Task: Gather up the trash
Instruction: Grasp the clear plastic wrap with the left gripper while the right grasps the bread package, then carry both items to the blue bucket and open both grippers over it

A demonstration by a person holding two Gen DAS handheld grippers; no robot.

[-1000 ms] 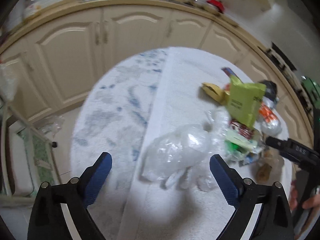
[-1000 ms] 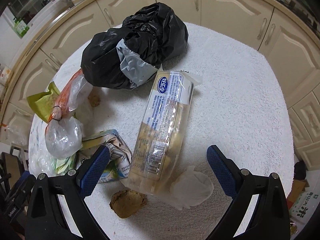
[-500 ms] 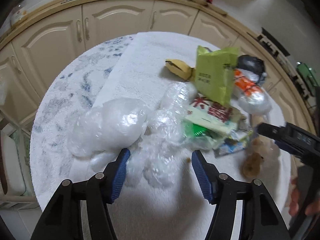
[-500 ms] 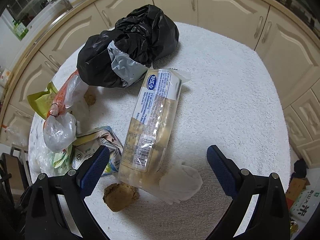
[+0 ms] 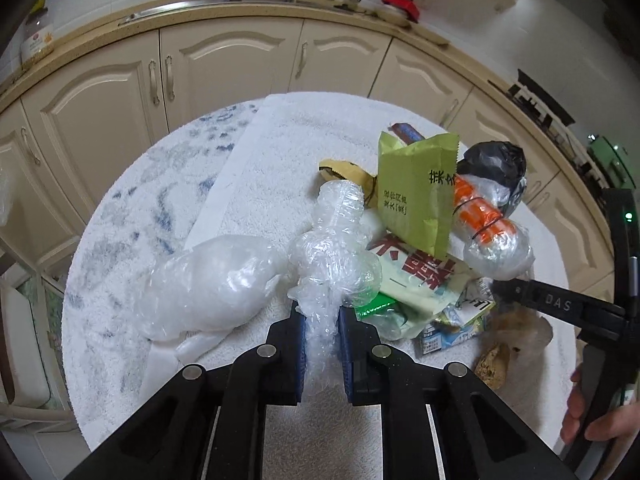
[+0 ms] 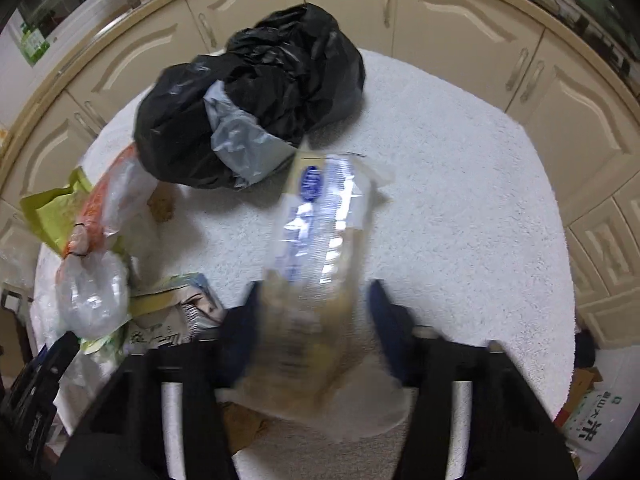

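White towel [image 5: 280, 152], "DAS"-marked right gripper [image 5: 560, 304]

bubble wrap [image 5: 334, 264] left of snack pouch [image 5: 416, 188] | bin bag [image 6: 256, 108] behind clear packet [image 6: 316, 248] — all on towel [image 6: 460, 208]

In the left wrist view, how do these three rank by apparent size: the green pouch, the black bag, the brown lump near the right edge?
1. Green pouch, clearly the largest.
2. Black bag, partly hidden behind other trash, so its rank is unsure.
3. Brown lump, smallest, though nearest the camera.
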